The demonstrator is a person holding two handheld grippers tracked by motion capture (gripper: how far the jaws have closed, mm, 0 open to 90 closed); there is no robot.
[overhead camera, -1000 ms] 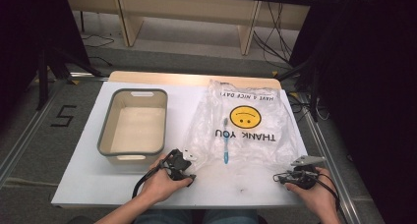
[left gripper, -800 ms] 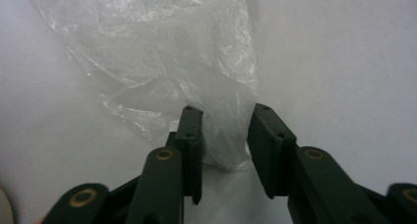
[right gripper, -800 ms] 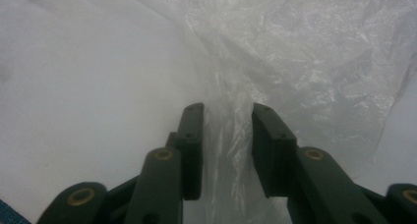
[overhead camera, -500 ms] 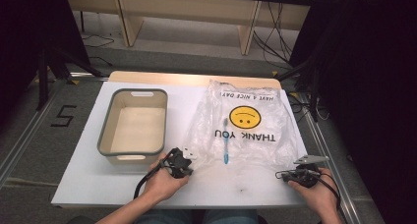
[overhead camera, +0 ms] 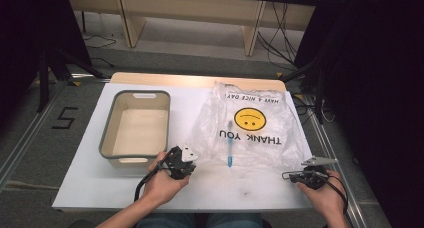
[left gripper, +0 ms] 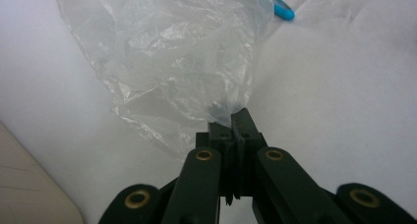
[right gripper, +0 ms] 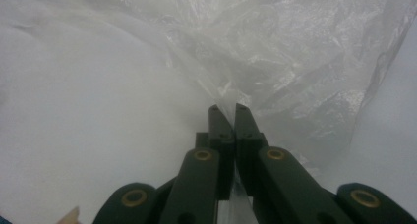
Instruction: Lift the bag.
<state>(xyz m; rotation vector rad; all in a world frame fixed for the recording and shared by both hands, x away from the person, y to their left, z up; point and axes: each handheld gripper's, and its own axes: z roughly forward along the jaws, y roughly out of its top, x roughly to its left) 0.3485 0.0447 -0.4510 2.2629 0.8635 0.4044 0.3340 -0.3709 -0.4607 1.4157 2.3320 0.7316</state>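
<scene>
The clear plastic bag (overhead camera: 255,130) (printed with a yellow smiley) lies flat on the white desk (overhead camera: 90,188), right of the grey tub (overhead camera: 135,128). The left tongs (overhead camera: 186,160) have just closed and pinch its near-left corner; the right tongs (overhead camera: 300,174) pinch its near-right corner. A blue toothbrush (overhead camera: 229,147) lies inside.

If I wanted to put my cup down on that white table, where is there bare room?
Bare table runs along the near edge between the two hands, and in a strip between the bin and the bag. The bin's inside is empty too. The right half is crowded: the bag covers it, with a toothbrush in it.
</scene>
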